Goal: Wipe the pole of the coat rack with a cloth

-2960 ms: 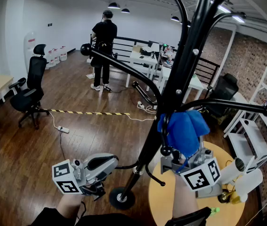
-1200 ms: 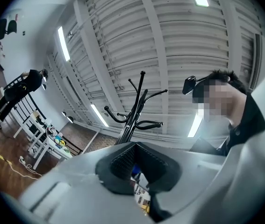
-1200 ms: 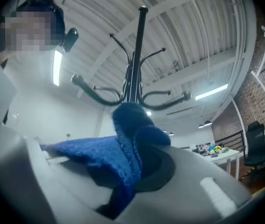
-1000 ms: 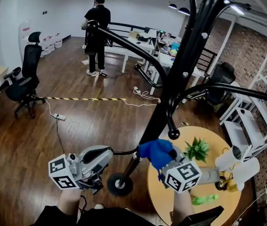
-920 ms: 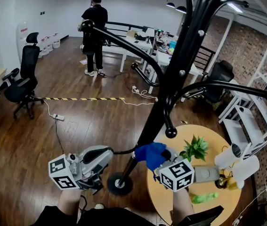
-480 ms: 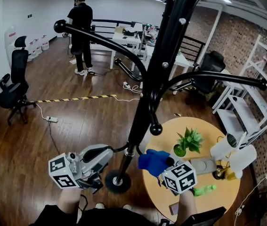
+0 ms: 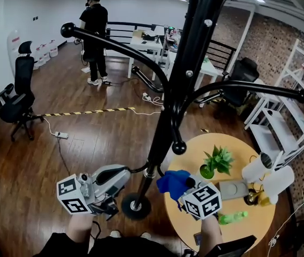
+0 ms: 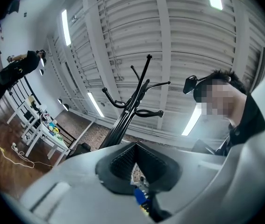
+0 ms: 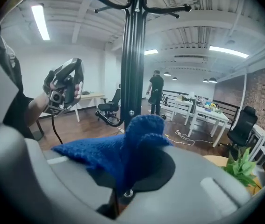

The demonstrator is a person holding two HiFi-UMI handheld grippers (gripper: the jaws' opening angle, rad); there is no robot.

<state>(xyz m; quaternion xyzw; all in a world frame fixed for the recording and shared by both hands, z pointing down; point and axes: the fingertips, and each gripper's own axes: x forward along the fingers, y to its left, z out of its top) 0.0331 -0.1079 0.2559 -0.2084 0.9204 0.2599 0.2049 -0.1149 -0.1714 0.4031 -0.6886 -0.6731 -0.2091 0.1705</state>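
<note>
The black coat rack pole (image 7: 165, 127) slants from the top of the head view down to its round base (image 7: 135, 205). My right gripper (image 7: 183, 187) is shut on a blue cloth (image 7: 171, 180), low down and just right of the pole; I cannot tell whether the cloth touches it. In the right gripper view the cloth (image 9: 123, 148) covers the jaws, with the pole (image 9: 132, 69) straight behind. My left gripper (image 7: 120, 175) hangs left of the pole's foot, shut and empty. It (image 8: 136, 146) points up at the ceiling, with the rack (image 8: 130, 106) far off.
A round yellow table (image 7: 194, 218) under my right gripper carries a potted plant (image 7: 217, 161), a green bottle (image 7: 231, 217) and white cups (image 7: 256, 170). Rack arms (image 7: 114, 46) stick out left and right. A person (image 7: 93, 36) stands far back; an office chair (image 7: 17, 98) is at left.
My right gripper has carried the blue cloth down the pole from hook height to near its foot. The left gripper has stayed in place.
</note>
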